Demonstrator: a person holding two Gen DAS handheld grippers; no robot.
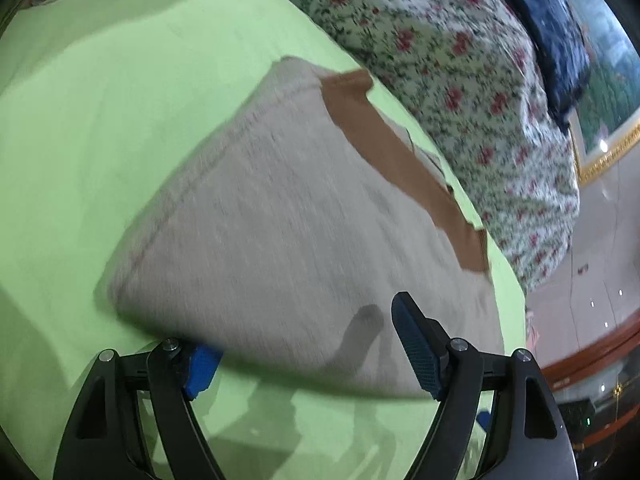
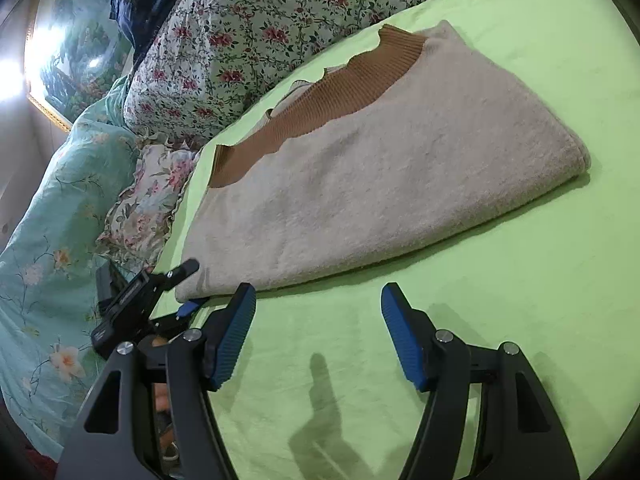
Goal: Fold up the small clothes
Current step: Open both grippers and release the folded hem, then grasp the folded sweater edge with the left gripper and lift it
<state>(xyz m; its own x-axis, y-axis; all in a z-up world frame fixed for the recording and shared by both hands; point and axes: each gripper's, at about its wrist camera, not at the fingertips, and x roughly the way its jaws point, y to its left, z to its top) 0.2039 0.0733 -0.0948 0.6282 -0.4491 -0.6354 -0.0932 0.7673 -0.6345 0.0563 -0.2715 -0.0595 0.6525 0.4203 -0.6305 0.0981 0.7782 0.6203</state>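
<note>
A folded beige sweater (image 1: pixel 280 216) with a brown ribbed band (image 1: pixel 392 152) lies on the green bedsheet (image 1: pixel 100 120). My left gripper (image 1: pixel 304 344) is open at the sweater's near corner: one blue finger lies under the cloth edge, the other above it. In the right wrist view the sweater (image 2: pixel 380 168) lies ahead with its brown band (image 2: pixel 320 100) at the far side. My right gripper (image 2: pixel 318 308) is open and empty, just off the sweater's near edge over the sheet. The left gripper (image 2: pixel 188 288) shows at the sweater's left corner.
A floral quilt (image 1: pixel 460 80) is bunched along the far side of the bed, with a dark blue cloth (image 1: pixel 552 32) above it. A teal floral duvet (image 2: pixel 48 240) and a frilled pillow (image 2: pixel 148 200) lie at the left. The bed edge and tiled floor (image 1: pixel 592 260) are at the right.
</note>
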